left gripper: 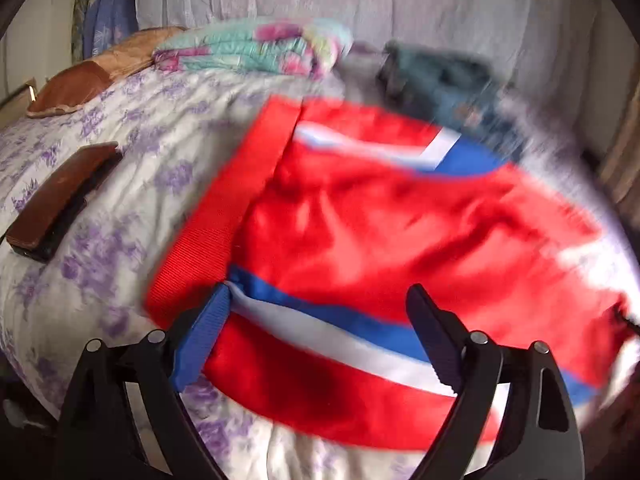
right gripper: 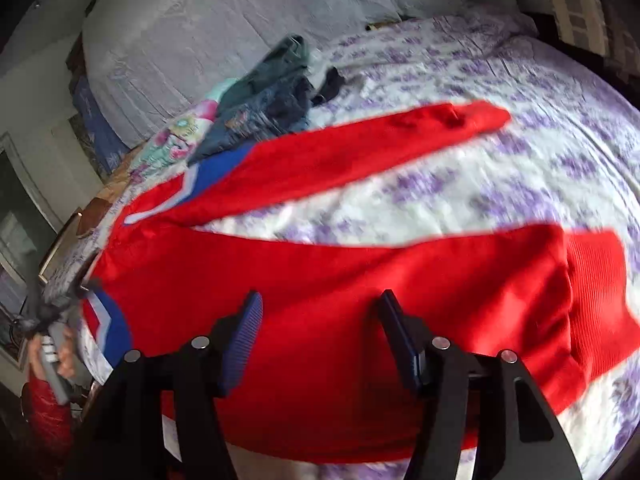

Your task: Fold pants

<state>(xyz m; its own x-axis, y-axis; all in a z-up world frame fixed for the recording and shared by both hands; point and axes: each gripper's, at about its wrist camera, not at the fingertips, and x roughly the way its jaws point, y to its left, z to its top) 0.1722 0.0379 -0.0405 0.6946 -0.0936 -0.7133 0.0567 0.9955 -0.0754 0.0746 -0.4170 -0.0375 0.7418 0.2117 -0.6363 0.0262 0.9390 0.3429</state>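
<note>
Red pants [left gripper: 400, 220] with blue and white side stripes lie spread on a bed with a purple-flowered sheet [left gripper: 120, 240]. Their ribbed waistband [left gripper: 224, 200] shows at the left in the left wrist view. My left gripper [left gripper: 320, 294] hangs open over the near striped hip, with cloth below the wide jaws but not pinched. In the right wrist view the two legs fork apart: the far leg [right gripper: 380, 140] runs to the upper right, and the near leg [right gripper: 360, 280] ends in a ribbed cuff [right gripper: 596, 300]. My right gripper [right gripper: 320, 298] is open just above the near leg.
A folded flowered quilt [left gripper: 248, 48] and a heap of dark clothes [left gripper: 440, 76] lie at the back of the bed. A brown flat case [left gripper: 60, 196] and a brown cushion [left gripper: 76, 88] rest at the left. A person's hand [right gripper: 64, 356] shows at the left edge.
</note>
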